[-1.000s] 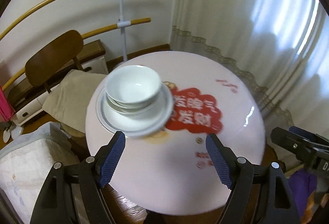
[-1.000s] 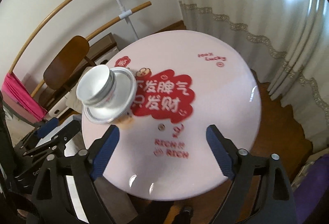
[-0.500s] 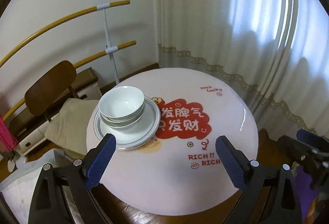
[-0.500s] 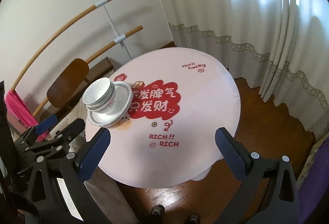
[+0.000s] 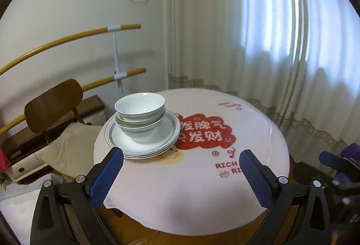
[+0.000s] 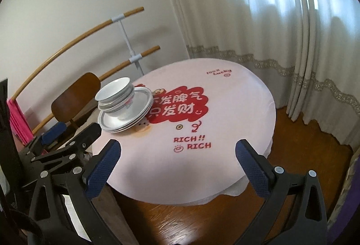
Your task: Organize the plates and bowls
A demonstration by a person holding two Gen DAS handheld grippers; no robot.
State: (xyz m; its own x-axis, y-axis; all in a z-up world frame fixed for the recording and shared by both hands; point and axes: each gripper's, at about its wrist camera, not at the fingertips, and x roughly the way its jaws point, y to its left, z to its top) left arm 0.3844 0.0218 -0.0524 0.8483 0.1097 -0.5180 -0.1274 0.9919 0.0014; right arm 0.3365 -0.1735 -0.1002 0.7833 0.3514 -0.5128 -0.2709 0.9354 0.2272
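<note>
While both hang short of the table (image 5: 258, 132), left tool (image 5: 181, 174) and right tool (image 6: 177, 165) gape empty.

tablecloth (image 6: 225, 123) reads "rich!! rich", "100% lucky", "发脾气 只发财".

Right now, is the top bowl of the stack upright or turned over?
Upright. The top bowl shows its open mouth and white inside, nested in the bowls below, which sit on the stacked plates. It looks empty.

Round table (image 5: 191, 195) with pink printed cloth, wooden chair (image 5: 54, 105) just behind its left side, beige cushion (image 5: 69, 150) beside it, white curtains (image 5: 258, 42) behind, wooden rails (image 5: 56, 40) beyond the chair.
</note>
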